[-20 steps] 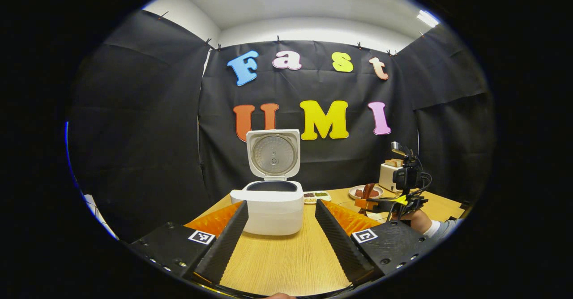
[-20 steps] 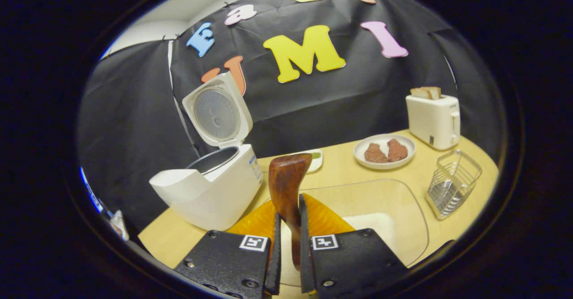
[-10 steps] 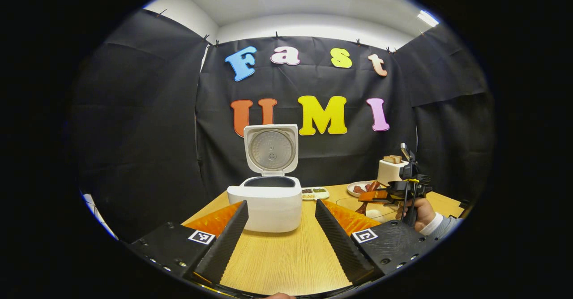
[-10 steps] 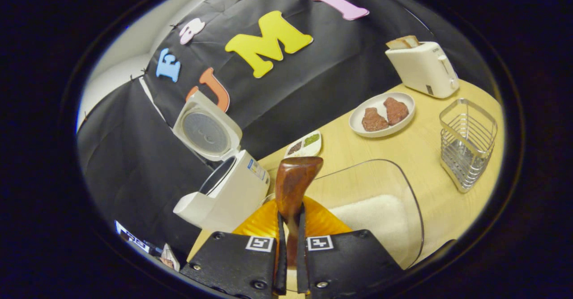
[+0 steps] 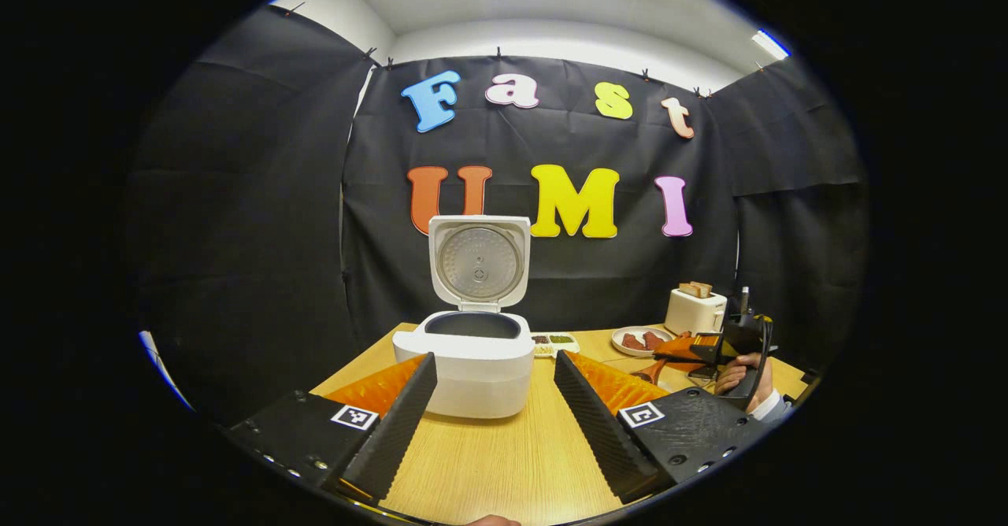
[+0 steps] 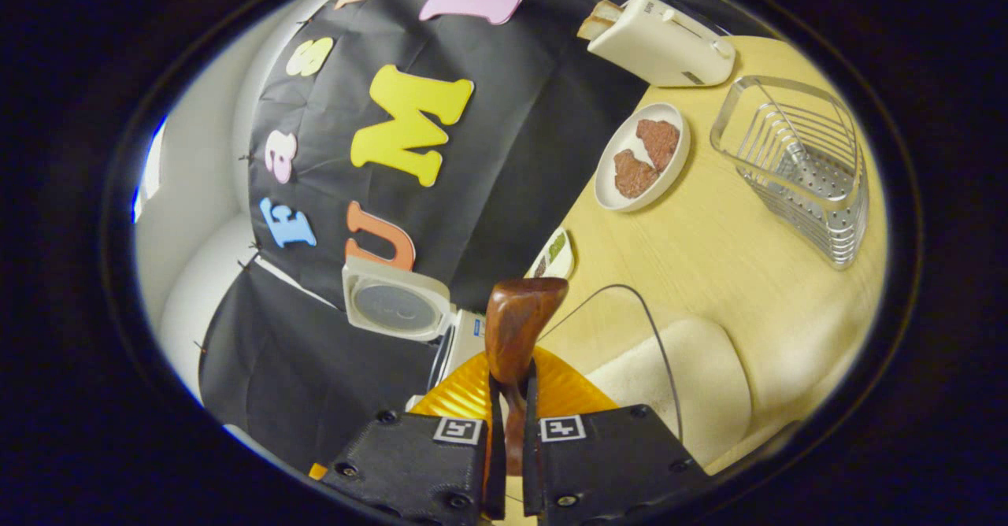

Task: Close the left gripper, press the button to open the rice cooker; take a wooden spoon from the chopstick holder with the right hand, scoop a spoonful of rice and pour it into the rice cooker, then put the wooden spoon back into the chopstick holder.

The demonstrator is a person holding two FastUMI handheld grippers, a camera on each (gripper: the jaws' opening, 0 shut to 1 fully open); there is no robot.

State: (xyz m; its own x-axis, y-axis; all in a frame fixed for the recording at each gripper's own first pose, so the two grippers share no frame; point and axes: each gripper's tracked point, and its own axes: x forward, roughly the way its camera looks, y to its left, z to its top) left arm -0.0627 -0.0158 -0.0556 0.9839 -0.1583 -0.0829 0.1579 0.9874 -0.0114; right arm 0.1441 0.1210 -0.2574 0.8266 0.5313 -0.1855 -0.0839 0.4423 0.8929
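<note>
The white rice cooker stands on the table with its lid up, straight ahead of my left gripper, whose fingers are spread wide and hold nothing. My right gripper is shut on the handle of the brown wooden spoon, rolled hard to one side over the clear rice container with white rice in it. The cooker sits beyond the spoon's bowl. The wire chopstick holder stands far off. In the left gripper view the right gripper and a hand are low at the right.
A white toaster with bread, a plate of brown meat and a small dish of grains sit along the table's back. The wooden tabletop spreads in front of the cooker.
The right gripper has rolled strongly sideways and dropped lower toward the rice container, spoon still gripped. The left gripper has barely moved and stays open.
</note>
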